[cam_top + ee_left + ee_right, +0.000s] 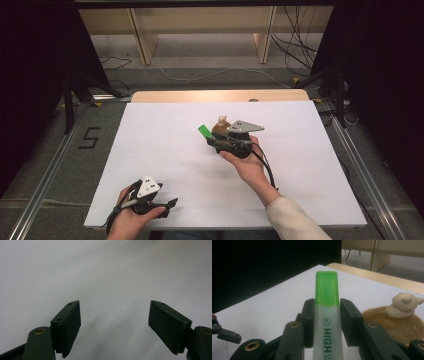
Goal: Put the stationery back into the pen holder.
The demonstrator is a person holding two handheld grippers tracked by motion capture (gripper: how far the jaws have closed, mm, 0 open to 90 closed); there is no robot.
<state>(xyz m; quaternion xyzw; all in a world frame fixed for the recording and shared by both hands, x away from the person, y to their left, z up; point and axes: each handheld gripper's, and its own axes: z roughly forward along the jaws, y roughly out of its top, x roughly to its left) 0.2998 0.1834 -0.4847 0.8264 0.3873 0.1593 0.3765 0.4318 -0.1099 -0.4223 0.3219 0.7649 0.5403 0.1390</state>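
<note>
A: Colours, quick. Highlighter (327, 315)?
B: Bright green cap, translucent whitish body w/ green "HIGH" lettering + small round logo.
A: Grippers?
B: Right gripper (327, 322) black jaws, brass-coloured rivets, grey plate on top. Left gripper (150, 197) black too, plate whitish-grey; near the table's front edge.
A: Table (165, 130)?
B: Plain white top, no pattern; pale wood strip along the far edge.
A: That bear dish (398, 315)?
B: Tan/caramel brown bowl, cream bear figure on it.
A: Sleeve (292, 220)?
B: Cream.
</note>
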